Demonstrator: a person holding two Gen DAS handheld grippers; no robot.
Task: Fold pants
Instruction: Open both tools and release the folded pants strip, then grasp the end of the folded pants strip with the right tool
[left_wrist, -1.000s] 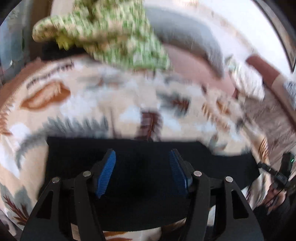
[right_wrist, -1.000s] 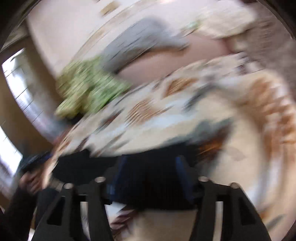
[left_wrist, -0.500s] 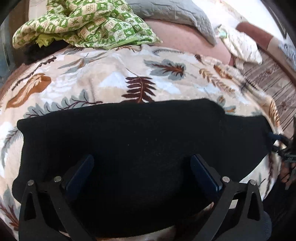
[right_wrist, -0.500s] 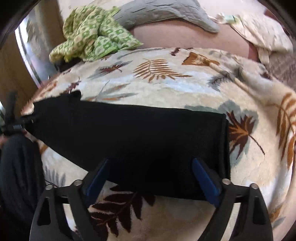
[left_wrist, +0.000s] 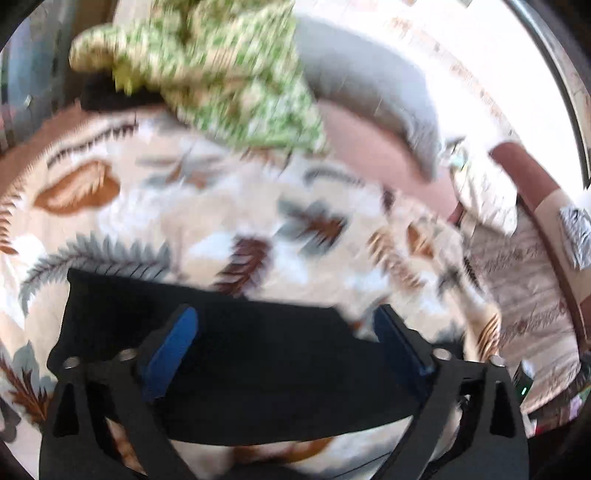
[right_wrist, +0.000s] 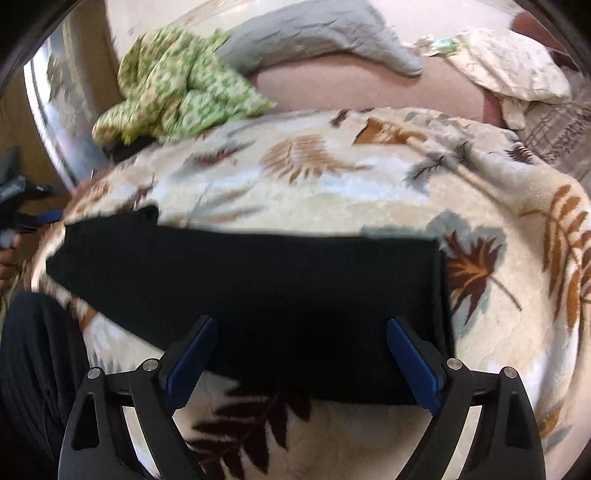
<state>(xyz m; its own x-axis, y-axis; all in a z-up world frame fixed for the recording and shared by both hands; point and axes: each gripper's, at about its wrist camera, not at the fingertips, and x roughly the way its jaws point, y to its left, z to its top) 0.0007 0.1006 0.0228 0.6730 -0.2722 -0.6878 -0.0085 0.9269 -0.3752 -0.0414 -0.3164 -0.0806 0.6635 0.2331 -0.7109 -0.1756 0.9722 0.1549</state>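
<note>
Two wrist views record the scene, and the left one is blurred.

Left wrist view: the left gripper (left_wrist: 284, 332) has its jaws spread wide, with nothing between the blue pads (left_wrist: 170, 354). It hangs over the black pants (left_wrist: 258, 369), which lie flat as a dark band on the leaf-print blanket (left_wrist: 184, 206). The pants' left end sits just beyond the left finger; the far edge runs across between both fingers. A green patterned cloth (left_wrist: 221, 74) is bunched at the far side of the blanket, beside a grey pillow (left_wrist: 369, 85).

Right wrist view: the right gripper (right_wrist: 301, 354) is likewise spread, gripping nothing. The pants (right_wrist: 258, 288) lie folded into a long strip across the blanket (right_wrist: 332, 184), with the squared right end (right_wrist: 441, 295) near the right finger and the near edge crossing between the pads. The green cloth (right_wrist: 177, 92) and grey pillow (right_wrist: 314, 37) lie at the far side. The other gripper (right_wrist: 22, 206) appears at the left edge, beside the strip's far end.
</note>
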